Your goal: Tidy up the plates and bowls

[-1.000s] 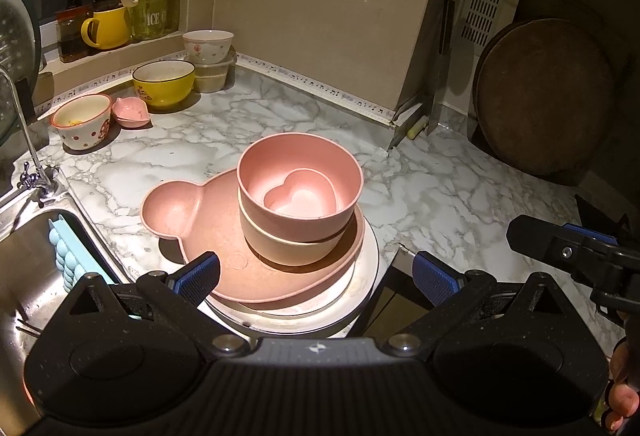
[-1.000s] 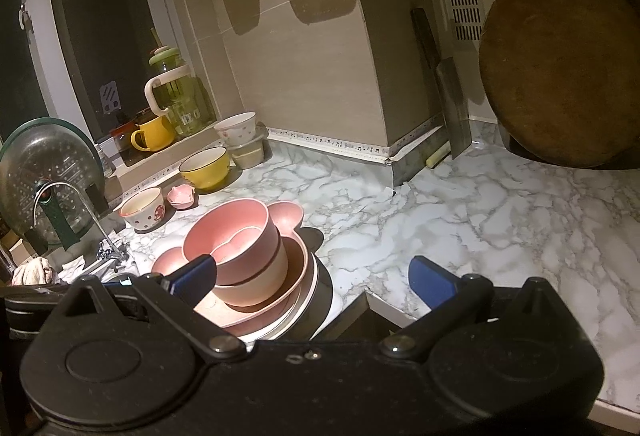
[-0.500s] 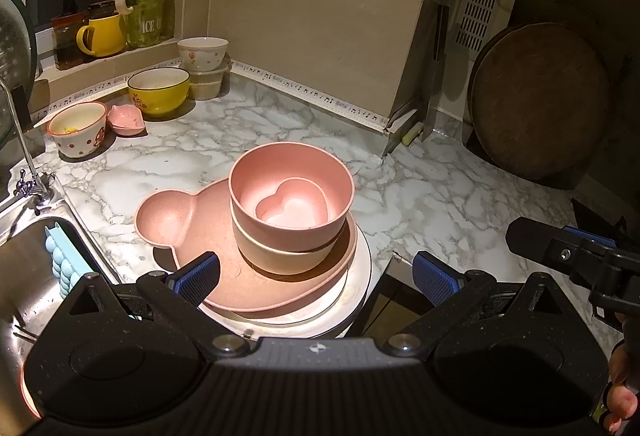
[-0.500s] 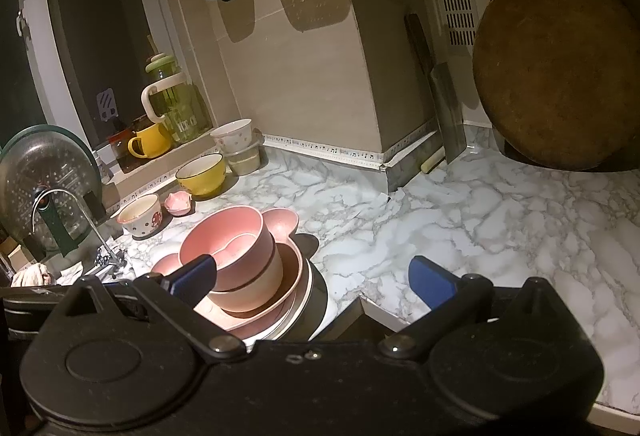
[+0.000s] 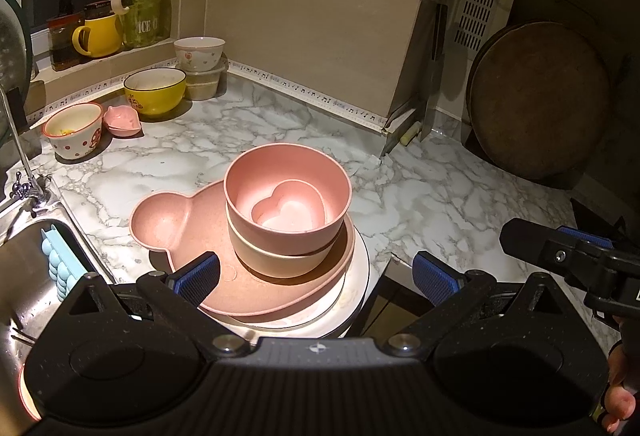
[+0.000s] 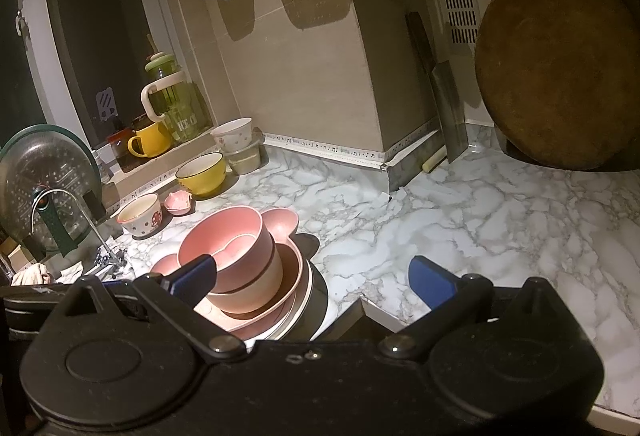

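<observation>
Marble tabletop (image 5: 420, 191) carries a stack just ahead of the left gripper (image 5: 316, 274), whose fingers (image 5: 196, 278) stand wide and empty. Largest to smallest: white plate (image 5: 362, 276) at the bottom, pink bear-shaped plate (image 5: 160, 224), beige bowl (image 5: 280, 260), pink bowl (image 5: 288, 171), heart-shaped dish (image 5: 288, 207) nested innermost. Right gripper (image 6: 312, 278), fingers likewise wide and empty, has the stack beyond its left finger (image 6: 194, 278).
</observation>
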A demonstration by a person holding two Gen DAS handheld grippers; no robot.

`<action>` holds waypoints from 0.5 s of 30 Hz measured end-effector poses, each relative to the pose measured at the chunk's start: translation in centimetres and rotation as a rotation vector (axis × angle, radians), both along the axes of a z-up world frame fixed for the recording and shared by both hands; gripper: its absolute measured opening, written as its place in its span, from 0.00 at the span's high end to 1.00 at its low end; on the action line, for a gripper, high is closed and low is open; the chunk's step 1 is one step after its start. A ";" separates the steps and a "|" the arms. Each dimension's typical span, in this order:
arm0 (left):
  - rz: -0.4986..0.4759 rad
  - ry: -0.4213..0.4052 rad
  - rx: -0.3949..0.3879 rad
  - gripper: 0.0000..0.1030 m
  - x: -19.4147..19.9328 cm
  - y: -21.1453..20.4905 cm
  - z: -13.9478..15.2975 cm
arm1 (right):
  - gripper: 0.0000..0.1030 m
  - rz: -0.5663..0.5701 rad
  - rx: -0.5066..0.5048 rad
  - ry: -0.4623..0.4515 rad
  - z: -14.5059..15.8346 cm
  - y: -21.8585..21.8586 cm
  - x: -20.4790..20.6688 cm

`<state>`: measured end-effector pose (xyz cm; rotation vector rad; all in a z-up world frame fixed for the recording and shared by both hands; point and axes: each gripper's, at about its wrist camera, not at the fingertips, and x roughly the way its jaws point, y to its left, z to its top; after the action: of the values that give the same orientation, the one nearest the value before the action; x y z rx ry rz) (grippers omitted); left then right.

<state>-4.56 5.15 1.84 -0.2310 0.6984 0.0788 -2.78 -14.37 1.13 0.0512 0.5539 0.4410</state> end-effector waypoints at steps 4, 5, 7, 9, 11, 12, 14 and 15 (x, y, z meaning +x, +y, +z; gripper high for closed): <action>0.000 -0.002 0.002 0.00 0.1 0.0 0.0 | 0.01 0.002 -0.002 -0.002 0.0 0.1 0.2; -0.001 -0.002 0.002 0.00 0.2 0.0 0.0 | 0.01 0.002 -0.002 -0.003 0.0 0.1 0.2; -0.002 -0.002 0.002 0.00 0.1 0.0 0.0 | 0.01 0.003 -0.002 -0.002 0.0 0.1 0.2; -0.005 -0.004 0.002 0.00 0.3 0.0 0.0 | 0.01 0.005 -0.002 -0.002 0.0 0.1 0.3; -0.005 -0.005 0.002 0.00 0.4 -0.1 0.0 | 0.01 0.002 -0.001 -0.001 0.0 0.1 0.3; -0.004 -0.005 0.003 0.00 0.5 -0.1 0.0 | 0.01 0.003 -0.001 0.000 0.0 0.1 0.3; -0.003 -0.002 0.002 0.00 0.6 -0.1 0.0 | 0.01 0.004 -0.002 0.000 0.0 0.2 0.4; -0.003 -0.001 0.002 0.00 0.7 -0.1 0.0 | 0.01 0.006 -0.003 0.002 0.0 0.2 0.4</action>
<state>-3.89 5.05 1.85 -0.2281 0.6978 0.0769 -2.36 -14.14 1.09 0.0471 0.5571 0.4455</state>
